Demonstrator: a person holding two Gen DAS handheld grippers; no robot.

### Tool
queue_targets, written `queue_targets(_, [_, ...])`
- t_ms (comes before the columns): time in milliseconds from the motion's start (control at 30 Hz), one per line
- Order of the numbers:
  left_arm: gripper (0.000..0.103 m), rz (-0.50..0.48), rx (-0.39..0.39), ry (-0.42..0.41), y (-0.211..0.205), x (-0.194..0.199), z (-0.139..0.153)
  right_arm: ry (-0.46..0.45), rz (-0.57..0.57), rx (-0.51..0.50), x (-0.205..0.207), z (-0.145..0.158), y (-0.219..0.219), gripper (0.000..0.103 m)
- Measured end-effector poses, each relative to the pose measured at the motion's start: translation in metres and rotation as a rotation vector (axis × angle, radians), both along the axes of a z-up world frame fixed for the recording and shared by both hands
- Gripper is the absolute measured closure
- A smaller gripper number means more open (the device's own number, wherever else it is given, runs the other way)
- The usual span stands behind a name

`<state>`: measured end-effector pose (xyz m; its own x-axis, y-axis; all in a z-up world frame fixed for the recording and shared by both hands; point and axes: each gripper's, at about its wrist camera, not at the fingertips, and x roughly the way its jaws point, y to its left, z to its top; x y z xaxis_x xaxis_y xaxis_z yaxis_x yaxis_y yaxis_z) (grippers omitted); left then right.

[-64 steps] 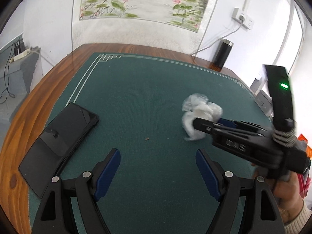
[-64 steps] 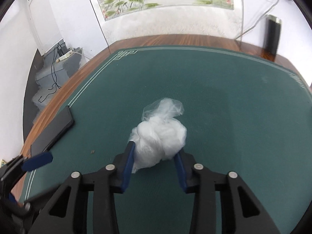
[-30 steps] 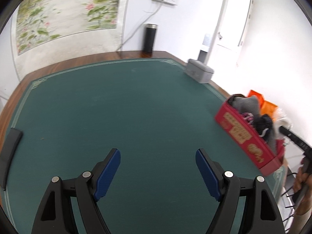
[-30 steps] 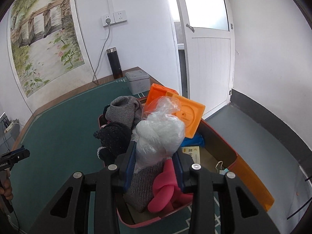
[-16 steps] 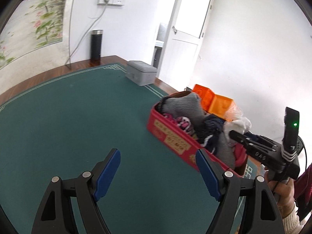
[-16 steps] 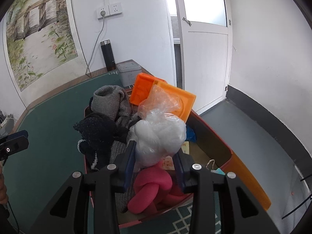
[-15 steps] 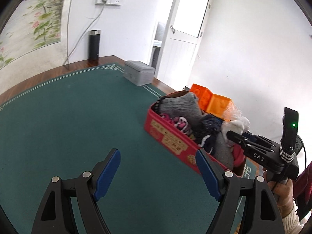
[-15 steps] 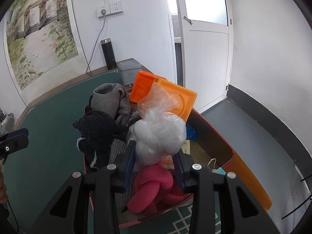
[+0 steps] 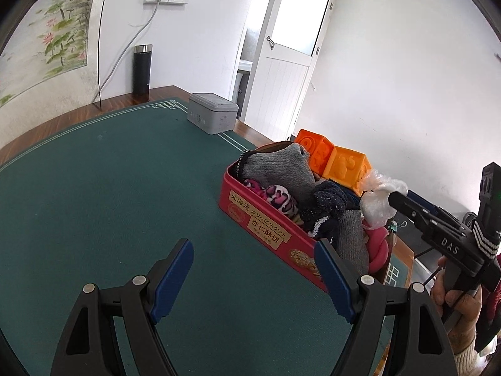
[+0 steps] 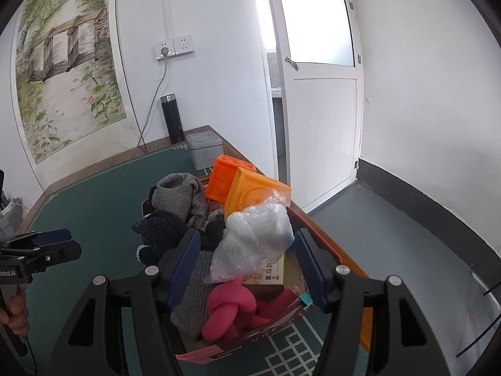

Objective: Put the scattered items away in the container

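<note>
A crumpled white plastic bag (image 10: 255,239) lies on the pile inside the red tin box (image 9: 269,230) at the table's right edge. My right gripper (image 10: 249,264) hovers over the box and its jaws are opening; the bag sits between the blue pads without either pressing on it. The left wrist view shows the same bag (image 9: 377,199) at the tip of the right gripper (image 9: 404,199). The box also holds a grey knit sock (image 10: 178,194), a dark fuzzy sock (image 10: 159,232), orange blocks (image 10: 247,188) and a pink knotted toy (image 10: 230,310). My left gripper (image 9: 253,277) is open over the green mat with nothing in it.
A grey lidded tin (image 9: 213,116) stands at the mat's far corner, with a black flask (image 9: 142,69) behind it by the wall. The green mat (image 9: 109,188) stretches left of the box. The table edge and floor drop off just right of the box.
The right gripper's jaws have spread apart and the white bag has dropped onto the pile in the box. The left gripper swung round earlier and now holds still.
</note>
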<state>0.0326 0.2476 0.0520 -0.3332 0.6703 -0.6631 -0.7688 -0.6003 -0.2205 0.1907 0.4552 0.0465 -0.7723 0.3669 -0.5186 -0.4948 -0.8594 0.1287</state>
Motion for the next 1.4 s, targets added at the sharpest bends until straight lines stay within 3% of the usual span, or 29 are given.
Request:
queue_targets(167, [0.022,0.002,0.012,-0.003,-0.004,-0.001,0.001,0.027,-0.007,-0.027,0.005,0.005,0.008,0.036])
queue_targets(367, [0.022,-0.008,0.011,-0.018,-0.005,-0.001,-0.003,-0.035,0.072,-0.181,-0.016,-0.028,0.021,0.037])
queue_targets(633, [0.022,0.031,-0.026,-0.008,0.005,-0.001,-0.006,-0.120,0.101,-0.115,-0.033,-0.032,0.015,0.036])
queue_targets(733, [0.022,0.046,-0.028,-0.006,0.010,0.007,-0.009,-0.110,0.114,-0.112,-0.026,-0.027,0.011,0.033])
queue_targets(833, [0.020,0.044,-0.058,-0.029,0.017,0.017,-0.019,-0.056,0.129,-0.116,-0.006,-0.013,0.006,0.021])
queue_targets(933, [0.020,0.046,-0.079,-0.042,0.022,0.028,-0.025,-0.057,0.135,-0.076,0.011,-0.001,-0.005,0.015])
queue_targets(1033, [0.020,0.046,-0.091,-0.051,0.029,0.037,-0.030,-0.069,0.136,-0.029,0.027,0.002,-0.016,0.000])
queue_targets(1200, [0.019,0.053,-0.109,-0.037,0.038,0.047,-0.028,-0.068,0.158,0.023,0.044,0.009,-0.030,0.000])
queue_targets(1267, [0.014,0.048,-0.111,-0.021,0.040,0.053,-0.026,-0.051,0.153,0.036,0.053,0.011,-0.031,0.000])
queue_targets(1400, [0.014,0.030,-0.127,0.000,0.048,0.065,-0.026,-0.013,0.120,0.013,0.073,0.009,-0.023,0.000])
